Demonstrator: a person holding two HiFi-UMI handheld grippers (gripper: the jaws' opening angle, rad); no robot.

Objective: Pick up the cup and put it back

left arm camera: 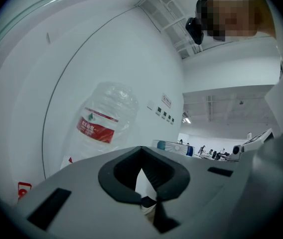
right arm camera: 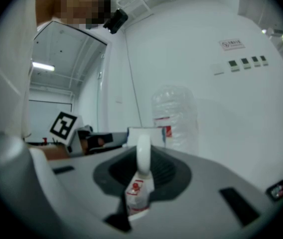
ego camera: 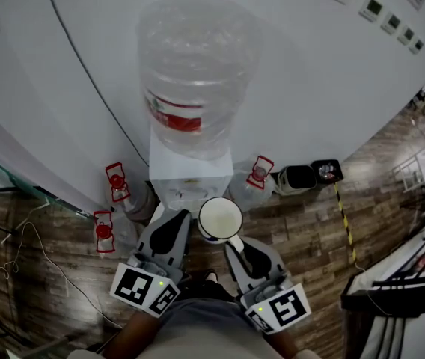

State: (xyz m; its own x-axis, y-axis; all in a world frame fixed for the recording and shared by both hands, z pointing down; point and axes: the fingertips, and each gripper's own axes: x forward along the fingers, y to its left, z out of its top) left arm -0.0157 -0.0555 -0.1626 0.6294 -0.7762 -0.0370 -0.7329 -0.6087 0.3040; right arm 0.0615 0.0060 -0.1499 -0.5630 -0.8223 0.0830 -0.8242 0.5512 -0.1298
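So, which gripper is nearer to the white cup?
Right. The right gripper holds the cup by its handle; the left gripper is beside the cup, at its left, not gripping it.

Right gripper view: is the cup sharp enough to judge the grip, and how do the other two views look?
Right gripper view: the cup handle between the jaws is soft, too near to focus, yet readable, and the wall bows from the wide lens. Left gripper view: even light, strong barrel distortion, the water bottle appears to lean. Head view: dark corners, dim floor, bright cup rim.
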